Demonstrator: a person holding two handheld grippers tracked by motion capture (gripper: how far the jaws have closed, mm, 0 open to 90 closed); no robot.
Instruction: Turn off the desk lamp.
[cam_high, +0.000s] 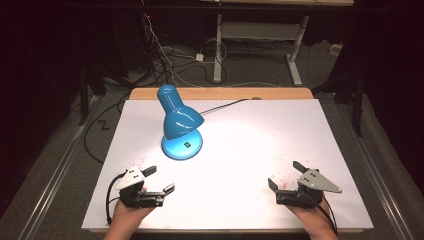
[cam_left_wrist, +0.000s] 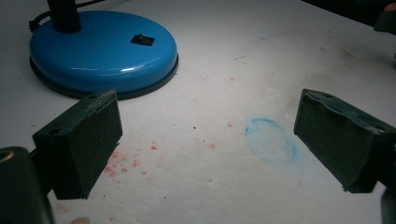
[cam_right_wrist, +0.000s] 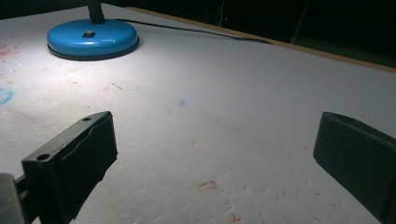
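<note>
High view: shiny blue desk lamp (cam_high: 180, 125) at 11 o'clock on white table (cam_high: 260, 130), well apart from both hands. Left gripper (cam_high: 159, 180) wide open, empty. Right gripper (cam_high: 284, 174) wide open, empty. Best to reach slowly toward round blue lamp base (cam_left_wrist: 102, 51), keep level, close gently.

Your desk lamp (cam_high: 180, 120) is glossy blue all over, with a small black switch (cam_left_wrist: 142, 39) on its round base and a black cord (cam_right_wrist: 187, 29) trailing off far right. The table sheet (cam_high: 250, 150) is white, speckled with red flecks near you and one faint blue ring (cam_left_wrist: 271, 140). Your left gripper (cam_high: 160, 181) and right gripper (cam_high: 285, 175) are black with grey top plates.
</note>
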